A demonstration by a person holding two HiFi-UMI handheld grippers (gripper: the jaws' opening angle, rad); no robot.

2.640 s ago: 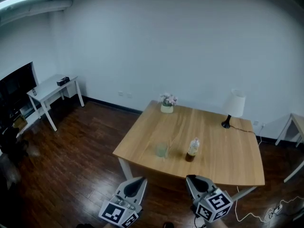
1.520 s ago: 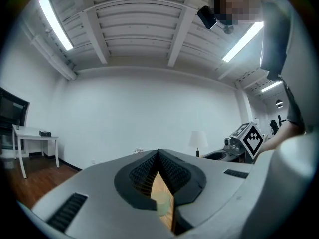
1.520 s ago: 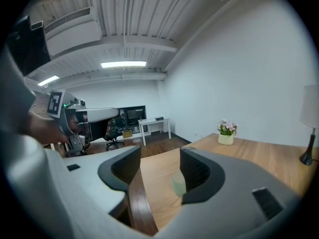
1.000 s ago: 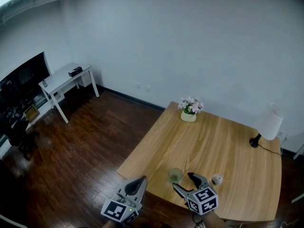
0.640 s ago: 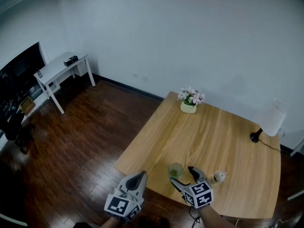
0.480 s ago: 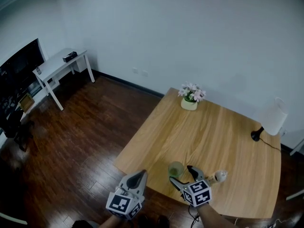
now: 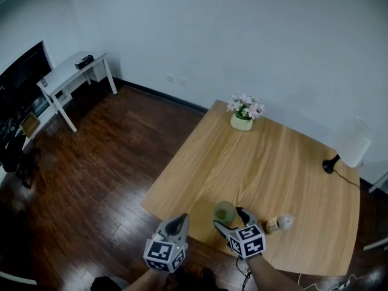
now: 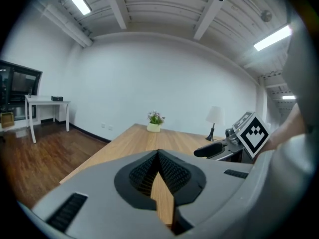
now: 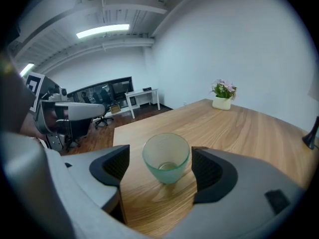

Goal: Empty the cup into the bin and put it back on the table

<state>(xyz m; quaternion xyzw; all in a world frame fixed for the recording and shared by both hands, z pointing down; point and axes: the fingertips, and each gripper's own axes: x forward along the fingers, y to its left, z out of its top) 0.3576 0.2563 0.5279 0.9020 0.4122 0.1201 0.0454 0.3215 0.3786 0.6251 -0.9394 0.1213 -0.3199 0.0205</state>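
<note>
A translucent green cup (image 7: 224, 211) stands upright near the front edge of the wooden table (image 7: 273, 162). In the right gripper view the cup (image 9: 166, 158) sits between the two dark pads (image 9: 112, 166), with a gap on each side. Something small and pale lies at its bottom. My right gripper (image 7: 229, 217) is open around the cup, and its jaws have just opened wider. My left gripper (image 7: 177, 222) is shut on nothing and hangs just off the table's front left edge. In the left gripper view its tips (image 8: 158, 154) meet.
A small bottle (image 7: 279, 223) lies on its side just right of the right gripper. A flower pot (image 7: 242, 121) stands at the table's far edge and a lamp (image 7: 348, 147) at its far right. Dark wood floor (image 7: 103, 156) and a white side table (image 7: 70, 77) lie to the left.
Both grippers have come down. The right gripper has moved forward so that the cup now stands between its jaws, which are wider apart. The left gripper stays shut.
</note>
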